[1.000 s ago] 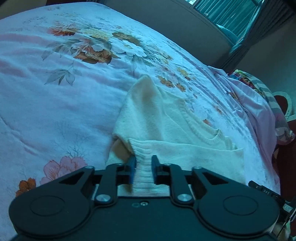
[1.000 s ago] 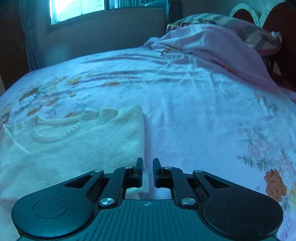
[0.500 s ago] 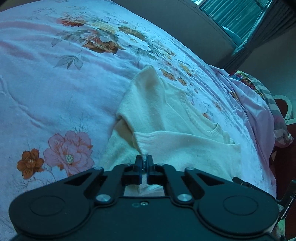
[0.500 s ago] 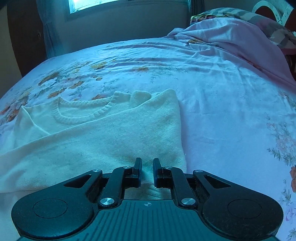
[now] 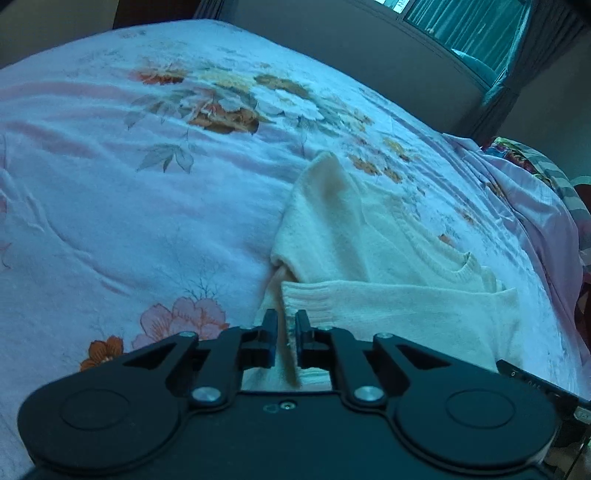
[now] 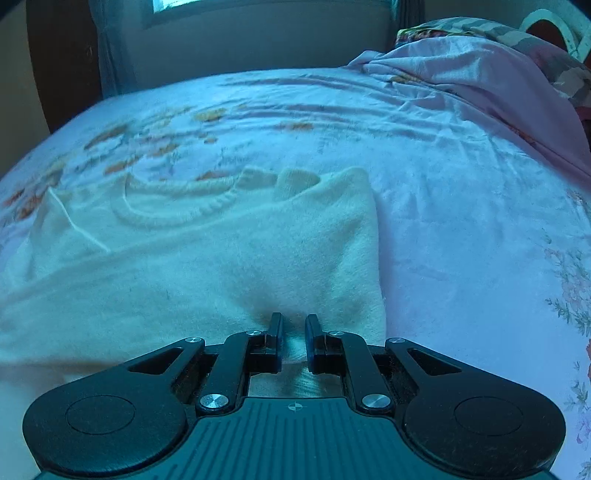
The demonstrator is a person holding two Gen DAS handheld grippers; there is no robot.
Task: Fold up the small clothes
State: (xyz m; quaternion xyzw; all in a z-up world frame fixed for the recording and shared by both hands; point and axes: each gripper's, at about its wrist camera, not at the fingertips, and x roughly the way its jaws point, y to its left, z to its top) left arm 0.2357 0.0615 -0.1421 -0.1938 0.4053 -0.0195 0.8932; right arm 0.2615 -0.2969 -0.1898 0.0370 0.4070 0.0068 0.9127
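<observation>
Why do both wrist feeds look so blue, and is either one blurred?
Left wrist view: blue cast, sharp; the bed bulges from fisheye distortion. Right wrist view: same blue cast, the window glares white at the top, the cream sweater looks slightly soft along its left edge.

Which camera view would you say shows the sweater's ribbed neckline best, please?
The right wrist view: the sweater faces it, so the ribbed neckline shows as a nearly whole curve. The left wrist view sees it side-on, partly covered by the folded-over sleeve.
</observation>
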